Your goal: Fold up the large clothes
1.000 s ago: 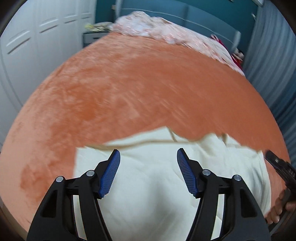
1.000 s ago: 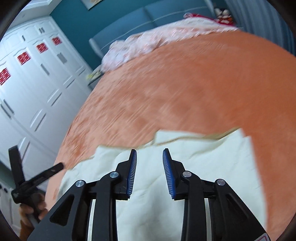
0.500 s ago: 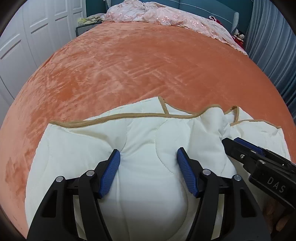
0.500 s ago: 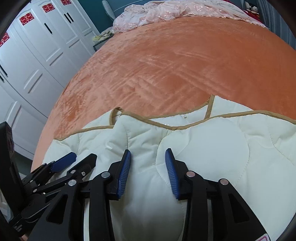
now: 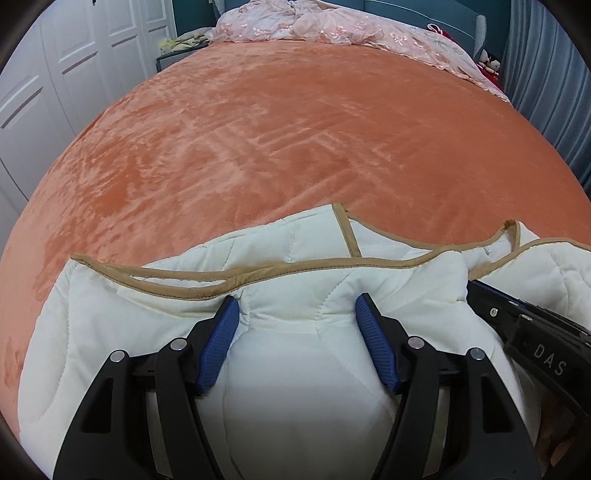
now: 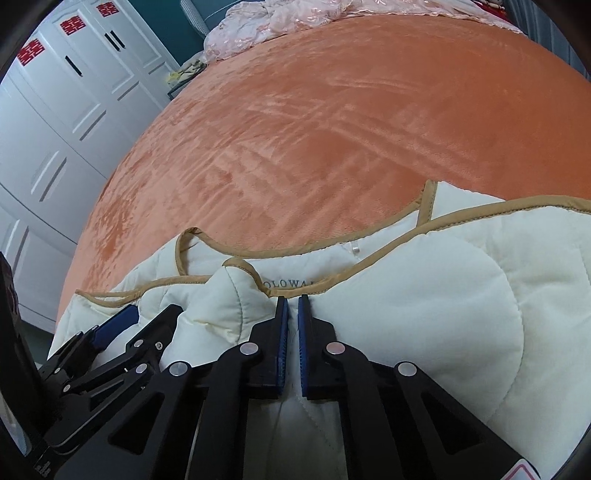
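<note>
A cream quilted jacket (image 5: 373, 254) with tan piping lies bunched at the near edge of an orange bed cover (image 5: 258, 129). My left gripper (image 5: 295, 301) straddles a thick puffed wad of it. Both blue pads dent the fabric, and the jaws are opening slightly. In the right wrist view the jacket (image 6: 443, 295) shows its collar label (image 6: 291, 283). Just below the collar piping my right gripper (image 6: 290, 299) is shut, with a thin fold of the cream fabric pinched between the pads. The two grippers sit close side by side on the jacket.
Orange bed cover (image 6: 332, 110) stretches far ahead. Crumpled pink bedding (image 5: 332, 22) lies at the head of the bed. White wardrobe doors (image 6: 74, 92) stand along the left, and blue curtains (image 5: 546, 74) hang on the right.
Both grippers have come down and forward with the jacket onto the bed cover. The right jaws, apart around a fold before, have closed together. The collar and piping now show clearly.
</note>
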Demonstrator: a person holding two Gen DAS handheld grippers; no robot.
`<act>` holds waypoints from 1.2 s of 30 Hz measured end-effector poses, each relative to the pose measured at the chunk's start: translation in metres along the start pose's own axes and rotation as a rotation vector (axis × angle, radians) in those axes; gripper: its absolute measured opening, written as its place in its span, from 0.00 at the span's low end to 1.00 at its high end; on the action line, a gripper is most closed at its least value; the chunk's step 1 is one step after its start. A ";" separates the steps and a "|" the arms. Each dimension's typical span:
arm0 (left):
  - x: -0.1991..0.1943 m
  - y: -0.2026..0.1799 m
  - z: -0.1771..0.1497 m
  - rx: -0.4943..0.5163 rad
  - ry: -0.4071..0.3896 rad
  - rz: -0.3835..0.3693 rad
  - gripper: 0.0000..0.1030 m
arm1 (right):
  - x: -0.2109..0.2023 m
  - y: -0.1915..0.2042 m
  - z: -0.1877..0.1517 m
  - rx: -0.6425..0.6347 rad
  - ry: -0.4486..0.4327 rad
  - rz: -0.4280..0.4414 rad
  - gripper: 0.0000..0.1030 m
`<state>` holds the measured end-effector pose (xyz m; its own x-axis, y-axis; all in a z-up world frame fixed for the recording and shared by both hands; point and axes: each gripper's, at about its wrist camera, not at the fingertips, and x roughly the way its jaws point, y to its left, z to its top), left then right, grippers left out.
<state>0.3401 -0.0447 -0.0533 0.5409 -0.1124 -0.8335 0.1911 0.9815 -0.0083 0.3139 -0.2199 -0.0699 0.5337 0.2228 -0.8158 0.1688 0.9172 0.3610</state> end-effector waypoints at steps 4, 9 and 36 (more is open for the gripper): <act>0.005 -0.001 0.001 -0.006 -0.017 0.008 0.63 | 0.005 -0.002 0.000 0.001 -0.013 0.006 0.00; 0.008 -0.003 0.000 -0.001 -0.028 0.023 0.64 | 0.006 -0.002 -0.001 -0.011 -0.033 0.002 0.00; -0.097 -0.021 -0.077 -0.030 -0.063 -0.114 0.63 | -0.094 0.000 -0.084 -0.143 -0.107 -0.075 0.13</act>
<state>0.2201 -0.0422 -0.0149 0.5680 -0.2316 -0.7898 0.2298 0.9661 -0.1181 0.1948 -0.2130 -0.0313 0.6105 0.1227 -0.7825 0.0958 0.9692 0.2267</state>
